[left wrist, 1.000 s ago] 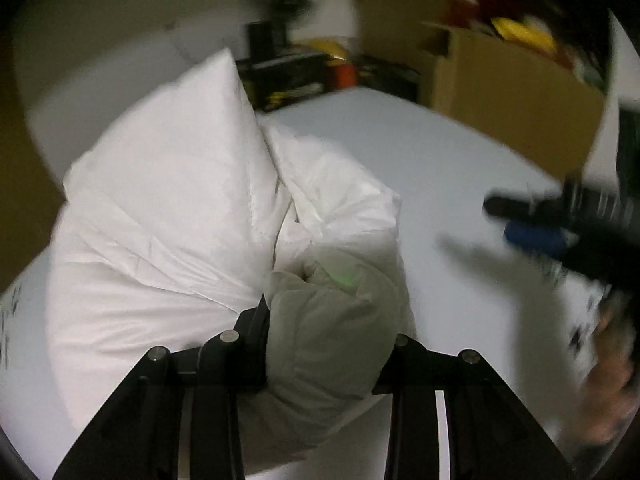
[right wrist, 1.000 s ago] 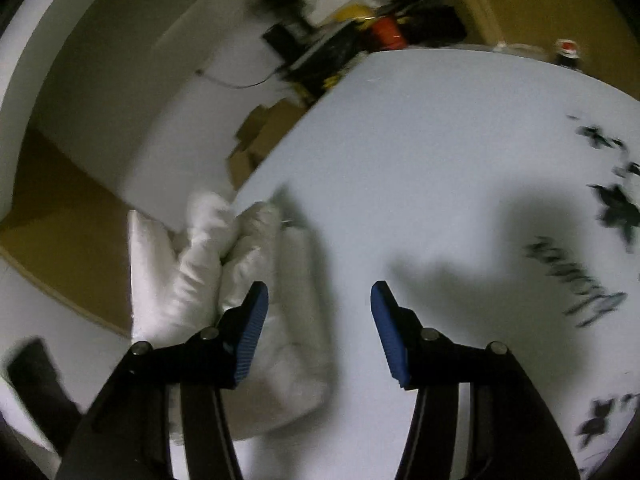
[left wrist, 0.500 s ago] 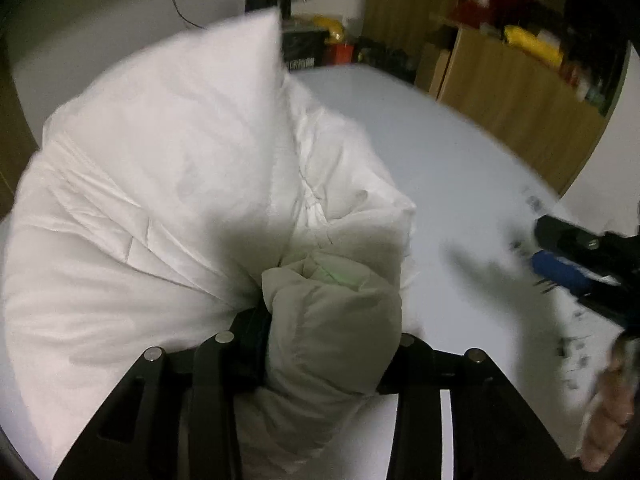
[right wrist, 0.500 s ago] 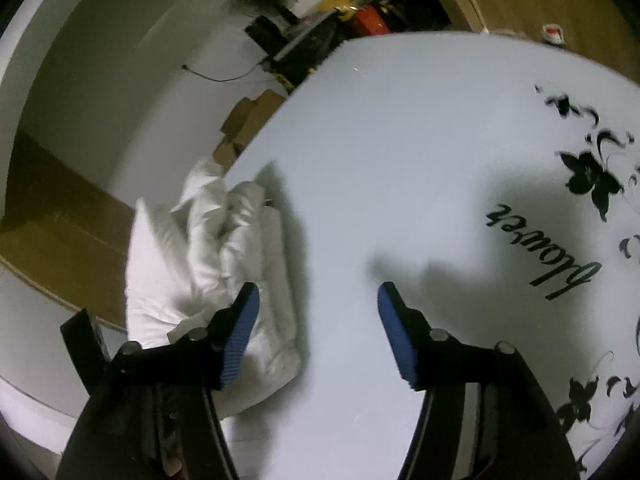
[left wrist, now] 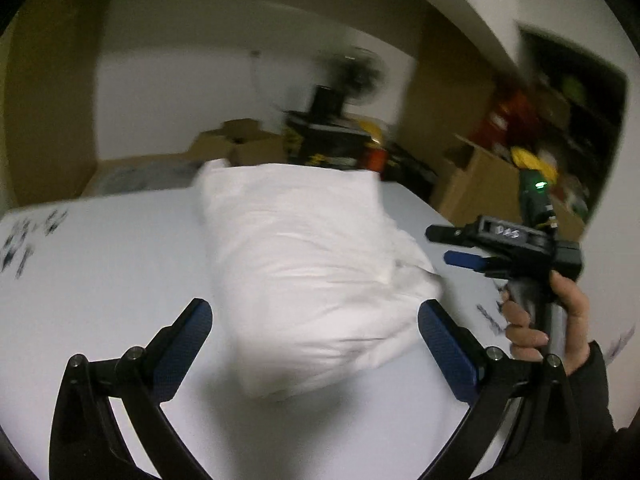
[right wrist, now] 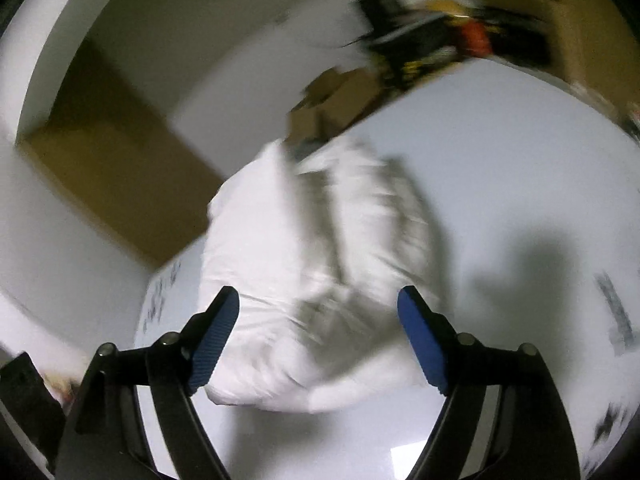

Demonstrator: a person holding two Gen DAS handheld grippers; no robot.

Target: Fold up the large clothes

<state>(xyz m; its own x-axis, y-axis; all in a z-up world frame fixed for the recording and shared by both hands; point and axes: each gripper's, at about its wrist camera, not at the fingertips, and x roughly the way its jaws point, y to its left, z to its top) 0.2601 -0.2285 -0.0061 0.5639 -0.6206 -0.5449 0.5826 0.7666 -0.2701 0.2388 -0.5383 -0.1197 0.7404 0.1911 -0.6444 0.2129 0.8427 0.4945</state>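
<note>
Your white padded garment (left wrist: 312,280) lies bundled on the white table (left wrist: 100,280), right in front of both claws. The left gripper (left wrist: 316,344) is spread wide and holds nothing; the right gripper (right wrist: 318,332) is likewise spread and empty. Judge it soft, puffy and light: it will spring back and slide on the smooth top, so pinch a seam or hem edge rather than the fat middle. The left view shows your right hand (left wrist: 548,320) on its handle beside the bundle; the right view shows the creased top folds, though blur makes the edges uncertain.
</note>
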